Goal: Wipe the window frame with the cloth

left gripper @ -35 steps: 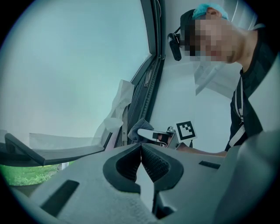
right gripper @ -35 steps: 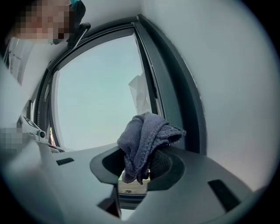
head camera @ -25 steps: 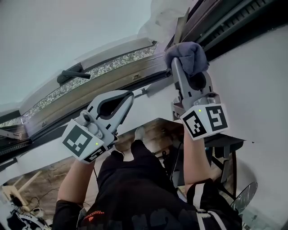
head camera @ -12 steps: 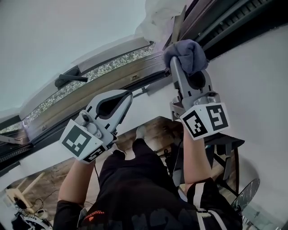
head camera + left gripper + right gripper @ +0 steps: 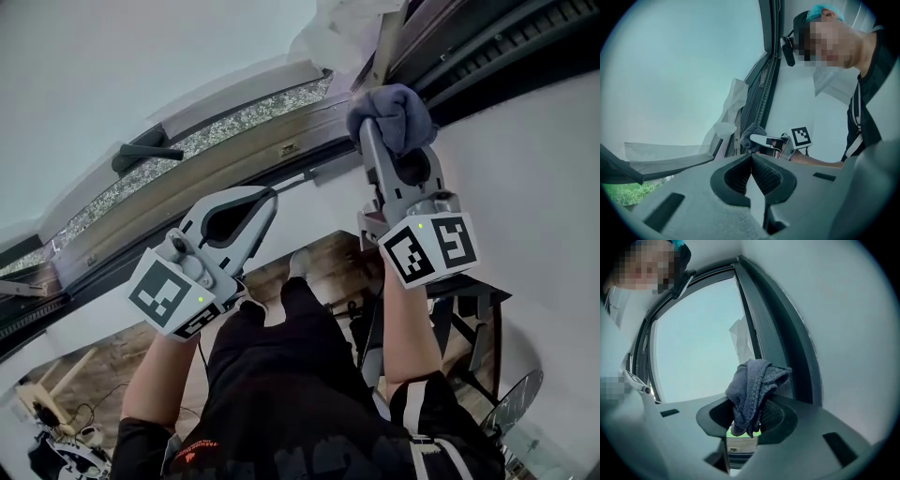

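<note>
Against dark window frame (image 5: 780,333), right gripper (image 5: 747,414) pinches knitted cloth (image 5: 754,383) (bunched, grey-blue).

Head view: the right gripper (image 5: 370,131), with the cloth (image 5: 392,114) between its jaws, is at the window frame (image 5: 234,173), upper right. The left gripper (image 5: 265,199) lies lower left, below the frame. The handle (image 5: 145,155) is farther left, the wall (image 5: 544,187) right.
</note>
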